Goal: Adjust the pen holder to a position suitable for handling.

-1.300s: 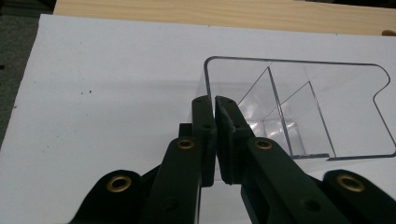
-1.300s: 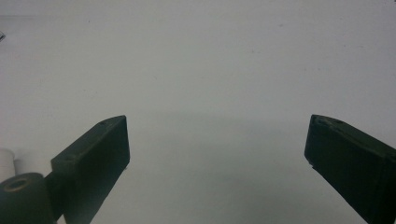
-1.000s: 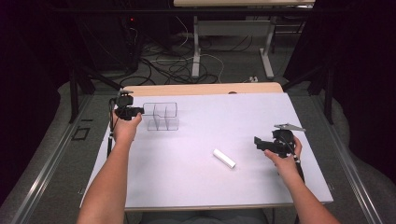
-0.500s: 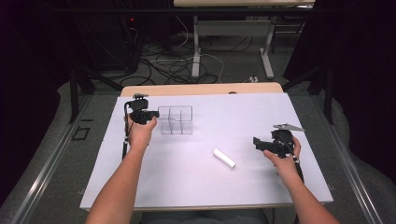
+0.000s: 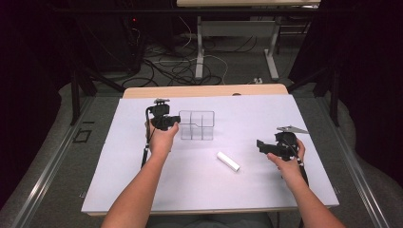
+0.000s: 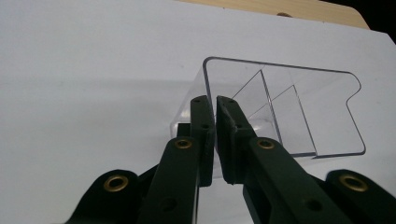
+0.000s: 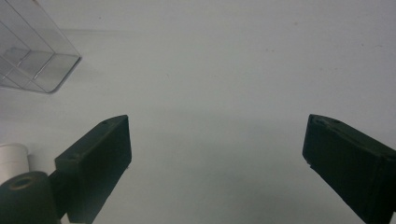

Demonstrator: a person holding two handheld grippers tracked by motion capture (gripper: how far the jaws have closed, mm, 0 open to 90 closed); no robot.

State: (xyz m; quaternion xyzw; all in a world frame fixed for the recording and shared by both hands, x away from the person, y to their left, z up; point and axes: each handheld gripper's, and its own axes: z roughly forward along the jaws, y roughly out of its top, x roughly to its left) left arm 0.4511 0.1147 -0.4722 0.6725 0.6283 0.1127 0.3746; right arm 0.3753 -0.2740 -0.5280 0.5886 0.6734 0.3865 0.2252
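Nearest me, my two forearms come in over the white counter (image 5: 142, 190). My right gripper (image 5: 264, 146) hovers at the right side with its jaws spread wide and nothing between them, much where it was half a second ago. Just left of it, the small white cylinder (image 5: 228, 161) lies flat on the counter, unmoved. Farther out, my left gripper (image 5: 175, 118) has its jaws pinched on the near wall of the clear divided box (image 5: 196, 125); in the left gripper view the wall (image 6: 205, 98) sits between them, though I think the grip is only on its edge. Since the earlier frame that gripper and the box have slid rightward, toward the counter's middle. Beyond lies the wooden edge (image 5: 204, 90).
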